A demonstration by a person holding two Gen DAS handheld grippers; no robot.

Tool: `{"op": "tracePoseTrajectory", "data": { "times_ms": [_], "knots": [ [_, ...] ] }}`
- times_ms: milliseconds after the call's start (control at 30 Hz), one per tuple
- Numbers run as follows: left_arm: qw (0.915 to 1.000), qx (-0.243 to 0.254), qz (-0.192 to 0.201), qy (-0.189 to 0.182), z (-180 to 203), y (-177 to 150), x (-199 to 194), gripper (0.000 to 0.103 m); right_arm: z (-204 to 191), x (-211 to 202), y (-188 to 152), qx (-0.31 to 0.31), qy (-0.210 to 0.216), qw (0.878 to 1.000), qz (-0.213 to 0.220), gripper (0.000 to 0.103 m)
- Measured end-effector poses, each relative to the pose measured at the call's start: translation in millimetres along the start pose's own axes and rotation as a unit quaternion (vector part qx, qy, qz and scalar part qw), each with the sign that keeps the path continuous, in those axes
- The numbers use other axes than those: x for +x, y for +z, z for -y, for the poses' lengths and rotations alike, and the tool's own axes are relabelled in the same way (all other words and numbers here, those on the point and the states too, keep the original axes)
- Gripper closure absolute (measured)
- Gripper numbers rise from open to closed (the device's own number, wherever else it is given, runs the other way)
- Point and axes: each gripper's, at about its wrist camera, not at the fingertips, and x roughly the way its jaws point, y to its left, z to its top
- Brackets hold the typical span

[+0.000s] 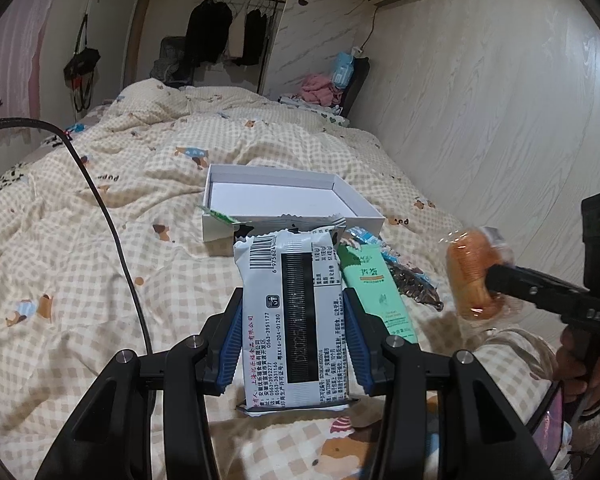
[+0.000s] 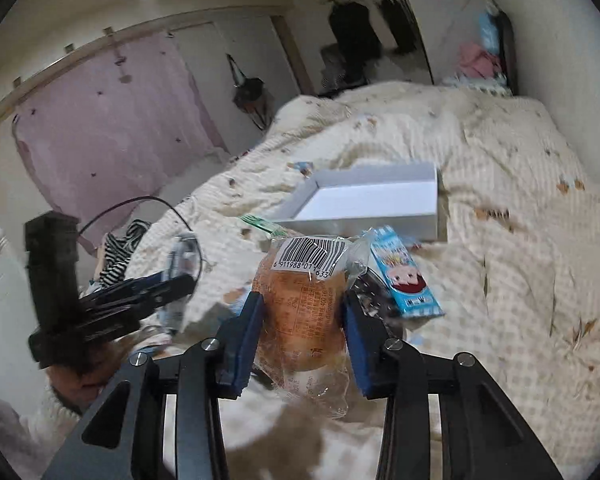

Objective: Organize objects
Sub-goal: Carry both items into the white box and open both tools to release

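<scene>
My left gripper [image 1: 292, 316] clamps a white snack packet [image 1: 290, 312]; my right gripper [image 2: 304, 332] squeezes a wrapped bun [image 2: 300, 312], both just short of the white box [image 1: 292, 200].

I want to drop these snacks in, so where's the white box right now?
The white box sits open on the checked quilt, mid-frame in both wrist views, just beyond the snack pile, with the green tube nearer the cameras.

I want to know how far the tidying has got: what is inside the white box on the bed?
The white box looks empty: bare white floor and walls in both views. The strip along its near wall is hidden by that wall and by the packet in the left claw.
</scene>
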Motion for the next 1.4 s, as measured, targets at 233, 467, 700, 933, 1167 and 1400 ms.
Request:
{"op": "tracePoseTrajectory", "data": {
  "times_ms": [233,467,700,933,1167,1400],
  "knots": [
    [0.9999,0.009,0.005,-0.005,-3.7,28.7,-6.5,0.053,9.0,2.9,12.5,0.036,0.071,0.997,0.003,0.062],
    [0.9965,0.043,0.056,0.044,-5.3,97.1,-11.6,0.053,29.6,4.8,48.2,0.060,0.098,0.993,0.037,0.062],
    [0.9952,0.000,0.089,0.039,-21.4,165.9,6.1,0.053,38.9,13.4,105.2,0.048,0.127,0.987,0.086,0.062],
    [0.9895,-0.066,0.127,-0.022,-44.0,203.2,51.7,0.053,45.1,46.0,135.5,-0.017,0.068,0.984,0.162,0.062],
    [0.9967,-0.036,0.013,0.072,-58.1,194.8,140.3,0.053,74.7,109.0,139.6,0.006,0.012,0.996,0.089,0.062],
    [0.9882,0.031,-0.057,0.138,-41.9,163.8,202.4,0.053,108.0,162.5,130.7,0.053,-0.017,0.998,-0.015,0.062]
  ]
}}
